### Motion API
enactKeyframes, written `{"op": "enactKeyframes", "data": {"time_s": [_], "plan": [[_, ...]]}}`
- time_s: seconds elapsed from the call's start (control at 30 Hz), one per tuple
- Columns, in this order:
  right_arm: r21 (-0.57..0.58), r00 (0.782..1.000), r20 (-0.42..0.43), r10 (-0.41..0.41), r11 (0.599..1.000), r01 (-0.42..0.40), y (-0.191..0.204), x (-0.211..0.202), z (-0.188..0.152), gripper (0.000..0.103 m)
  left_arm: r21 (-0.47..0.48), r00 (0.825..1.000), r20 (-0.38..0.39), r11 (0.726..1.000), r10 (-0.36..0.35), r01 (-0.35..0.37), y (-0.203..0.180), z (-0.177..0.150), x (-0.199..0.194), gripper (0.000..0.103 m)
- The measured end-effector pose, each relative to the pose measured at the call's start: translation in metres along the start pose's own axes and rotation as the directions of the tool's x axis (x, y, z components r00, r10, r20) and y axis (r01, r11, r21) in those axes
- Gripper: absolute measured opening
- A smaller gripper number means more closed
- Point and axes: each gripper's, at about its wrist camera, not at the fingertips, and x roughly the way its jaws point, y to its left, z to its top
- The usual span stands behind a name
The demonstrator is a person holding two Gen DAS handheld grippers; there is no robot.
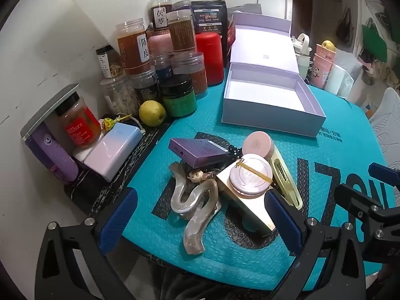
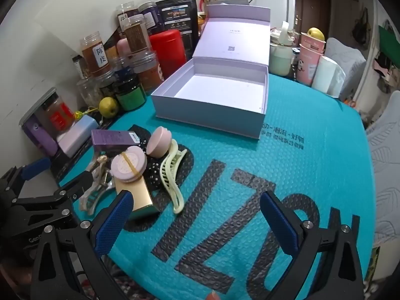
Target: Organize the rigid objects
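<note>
Left claw (image 1: 200,220) gapes wide, angled downward; right claw (image 2: 197,220) likewise.

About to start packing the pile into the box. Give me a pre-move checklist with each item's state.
1. Left tool open, nothing held: ok.
2. Right tool open, nothing held: ok.
3. White box lid up, inside bare: ok.
4. Pile separated for single picks: not ok; the banded round tin sits on the gold box, the purple box leans on other pieces.
5. Mat between pile and white box unobstructed: ok.
6. Yellow-green hair clip reachable at the pile's edge: ok.
</note>
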Motion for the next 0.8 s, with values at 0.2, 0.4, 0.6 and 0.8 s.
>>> {"op": "enactKeyframes", "data": {"time_s": [0.2,0.4,0.6,0.8], "plan": [[-0.010,1.000,0.005,-0.010,1.000,0.010,0.000,-0.001,0.000,0.103,-0.017,0.999,-0.036,1.000,-0.014,0.014,0.009,-0.001,0.006,0.103],[-0.015,1.000,0.003,-0.010,1.000,0.010,0.001,-0.001,0.001,0.103,-0.005,1.000,-0.012,1.000,-0.002,0.002,0.002,-0.002,0.004,0.103],[-0.014,1.000,0.002,-0.008,1.000,0.008,0.000,0.000,0.000,0.103,-0.007,1.000,-0.017,1.000,-0.006,0.006,0.002,-0.003,0.005,0.103],[-0.014,1.000,0.003,-0.008,1.000,0.008,0.000,0.000,0.000,0.103,-0.009,1.000,-0.012,1.000,-0.004,0.004,0.001,-0.003,0.004,0.103]]}}
